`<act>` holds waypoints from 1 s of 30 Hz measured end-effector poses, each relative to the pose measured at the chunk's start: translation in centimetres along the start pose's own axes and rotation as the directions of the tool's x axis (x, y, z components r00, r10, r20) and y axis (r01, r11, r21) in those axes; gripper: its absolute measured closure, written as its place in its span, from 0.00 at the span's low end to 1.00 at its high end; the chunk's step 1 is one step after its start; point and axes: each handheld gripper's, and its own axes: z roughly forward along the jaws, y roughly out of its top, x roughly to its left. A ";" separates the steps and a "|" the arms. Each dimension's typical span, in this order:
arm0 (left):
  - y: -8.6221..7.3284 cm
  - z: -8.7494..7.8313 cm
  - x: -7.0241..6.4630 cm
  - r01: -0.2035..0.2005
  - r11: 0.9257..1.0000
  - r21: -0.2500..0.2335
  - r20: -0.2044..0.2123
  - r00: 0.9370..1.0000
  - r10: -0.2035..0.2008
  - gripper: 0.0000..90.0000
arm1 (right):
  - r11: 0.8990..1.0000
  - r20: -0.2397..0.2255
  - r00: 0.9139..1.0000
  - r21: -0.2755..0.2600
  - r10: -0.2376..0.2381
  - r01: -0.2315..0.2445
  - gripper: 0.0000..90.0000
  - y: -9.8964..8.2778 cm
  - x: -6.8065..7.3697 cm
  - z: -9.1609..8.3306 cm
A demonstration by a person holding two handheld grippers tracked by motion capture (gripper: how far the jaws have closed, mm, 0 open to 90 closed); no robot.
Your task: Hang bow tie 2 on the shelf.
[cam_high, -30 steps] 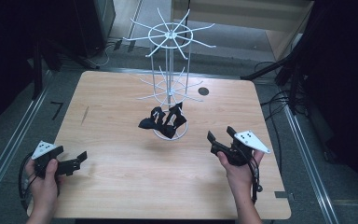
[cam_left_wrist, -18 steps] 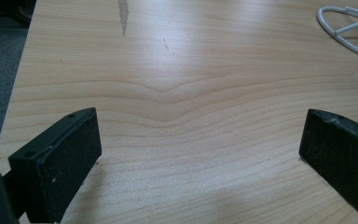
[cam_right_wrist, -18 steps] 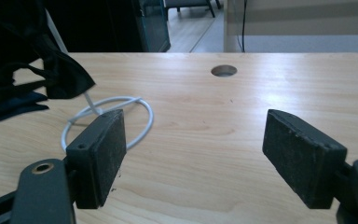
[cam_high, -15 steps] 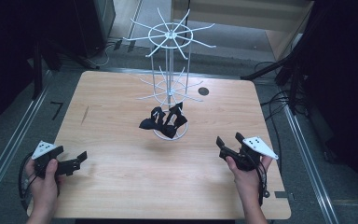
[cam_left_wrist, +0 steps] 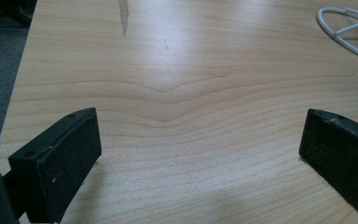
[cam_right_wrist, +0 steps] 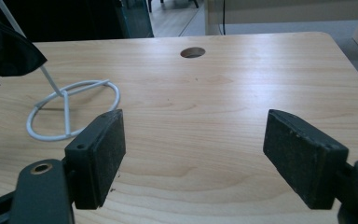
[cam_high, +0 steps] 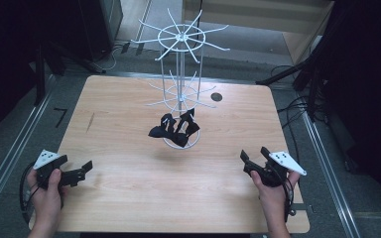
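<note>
A white wire rack (cam_high: 180, 64) with two spoked tiers stands on a ring base (cam_right_wrist: 70, 112) at the middle back of the wooden table (cam_high: 129, 193). Black fabric pieces (cam_high: 174, 128) hang from its lowest arms, just above the base. My left gripper (cam_high: 83, 169) rests near the table's front left corner, open, with bare wood between its jaws (cam_left_wrist: 196, 154). My right gripper (cam_high: 254, 157) sits at the front right, also open and holding nothing (cam_right_wrist: 193, 144). Both are well apart from the rack.
A round cable hole (cam_high: 216, 96) lies behind the rack toward the right. Metal rails (cam_high: 10, 153) run along both sides of the table, and cables (cam_high: 297, 106) trail on the floor to the right. Dark furniture stands at the back.
My right gripper has drawn back toward the front right corner, away from the rack. The left gripper has stayed where it was.
</note>
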 end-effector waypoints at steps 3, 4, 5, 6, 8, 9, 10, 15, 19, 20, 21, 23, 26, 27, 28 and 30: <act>0.0 0.0 0.0 0.001 1.000 0.001 0.001 1.000 -0.001 0.00 | 1.000 0.011 1.000 0.010 -0.002 0.002 0.24 -0.3 -0.5 -0.3; 0.0 0.0 0.0 0.001 1.000 0.001 0.001 1.000 -0.001 0.00 | 1.000 0.017 1.000 0.011 -0.007 0.007 0.24 -0.4 -0.8 -0.4; 0.0 0.0 0.0 0.001 1.000 0.001 0.001 1.000 -0.001 0.00 | 1.000 0.020 1.000 0.015 -0.004 0.004 0.24 -0.6 -1.0 -0.6; 0.0 0.0 0.0 0.001 1.000 0.001 0.001 1.000 -0.001 0.00 | 1.000 0.025 1.000 0.017 -0.006 0.006 0.24 -0.7 -1.2 -0.7; 0.0 0.0 0.0 0.001 1.000 0.001 0.000 1.000 -0.001 0.00 | 1.000 0.032 0.999 0.021 -0.008 0.007 0.24 -0.9 -1.5 -1.0; 0.0 0.0 0.0 0.001 1.000 0.001 0.000 1.000 -0.001 0.00 | 1.000 0.037 0.999 0.023 -0.008 0.007 0.24 -1.0 -1.7 -1.1; 0.0 0.0 0.0 0.001 1.000 0.001 0.000 1.000 -0.001 0.00 | 1.000 0.039 0.999 0.024 -0.009 0.008 0.24 -1.1 -1.9 -1.2; 0.0 0.0 0.0 0.000 1.000 0.000 0.000 1.000 0.000 0.00 | 0.999 0.050 0.999 0.032 -0.003 0.002 0.24 -1.5 -2.5 -1.8; 0.0 0.0 0.0 0.000 1.000 0.000 0.000 1.000 0.000 0.00 | 0.999 0.062 0.998 0.032 -0.005 0.003 0.24 -1.8 -3.1 -2.2; 0.0 0.0 0.0 0.000 1.000 -0.001 0.000 1.000 0.000 0.00 | 0.999 0.062 0.998 0.033 0.001 -0.003 0.24 -1.9 -3.3 -2.3; 0.0 0.0 0.0 0.000 1.000 -0.001 0.000 1.000 0.000 0.00 | 0.999 0.067 0.998 0.034 -0.002 0.000 0.24 -1.9 -3.5 -2.4; 0.0 0.0 0.0 0.000 1.000 -0.001 0.000 1.000 0.000 0.00 | 0.999 0.068 0.998 0.038 0.005 -0.007 0.24 -2.1 -3.7 -2.6; 0.0 0.0 0.0 -0.001 1.000 0.000 0.000 1.000 0.001 0.00 | 0.999 0.076 0.997 0.043 0.005 -0.008 0.24 -2.3 -4.2 -2.9; 0.0 0.0 0.0 -0.001 1.000 0.000 0.000 1.000 0.001 0.00 | 0.999 0.080 0.997 0.045 0.006 -0.009 0.24 -2.4 -4.3 -3.0; 0.0 0.0 0.0 -0.001 1.000 -0.001 0.000 1.000 0.001 0.00 | 0.999 0.085 0.996 0.046 0.006 -0.010 0.24 -2.5 -4.5 -3.1; 0.0 0.0 0.0 -0.001 1.000 -0.001 0.000 1.000 0.001 0.00 | 0.999 0.088 0.996 0.046 0.007 -0.011 0.24 -2.6 -4.8 -3.3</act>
